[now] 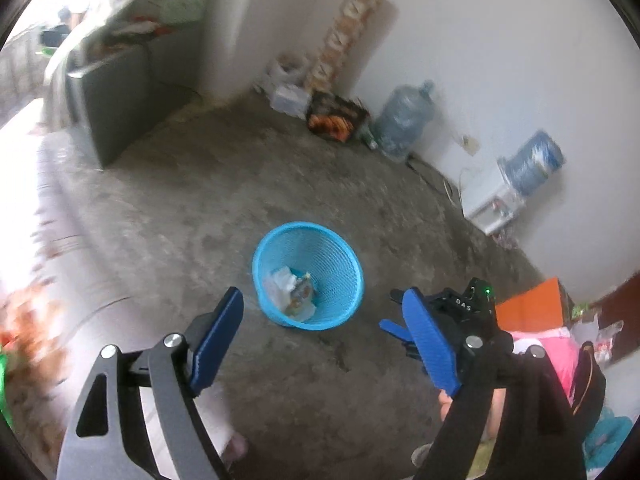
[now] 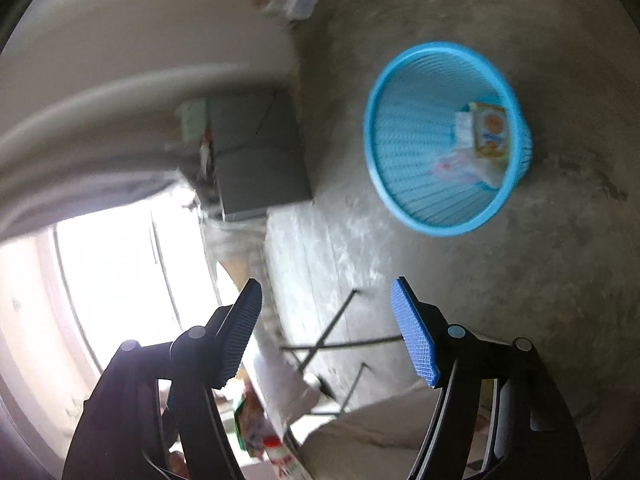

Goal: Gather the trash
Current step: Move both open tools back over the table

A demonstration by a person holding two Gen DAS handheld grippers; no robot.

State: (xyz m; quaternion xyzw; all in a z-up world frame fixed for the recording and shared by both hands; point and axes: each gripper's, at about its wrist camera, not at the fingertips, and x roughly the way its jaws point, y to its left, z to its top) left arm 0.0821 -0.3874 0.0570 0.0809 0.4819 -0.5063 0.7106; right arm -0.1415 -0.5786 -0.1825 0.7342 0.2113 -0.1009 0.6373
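Left tool (image 1: 320,340): jaws spread wide, nothing between the blue pads; it points down at the floor.
Right tool (image 2: 326,332): jaws also apart and empty, rolled to one side; in the left wrist view it shows just right of the left tool.
Trash basket (image 1: 344,252): light blue mesh, upright on the bare concrete floor (image 1: 240,184), just beyond the left tool's tips and centred between them.
Trash collected: crumpled white paper and a small orange-printed carton (image 2: 492,132) lie at the bottom of the basket.
Key relation: the basket sits ahead of and below both tools; from the right tool it lies up and to the right, farther off.
Nearer hand: the left, judging by how squarely the basket's mouth faces it.
Next pick: no loose trash is plainly seen on the floor near the basket; blurred clutter lies by the far wall.
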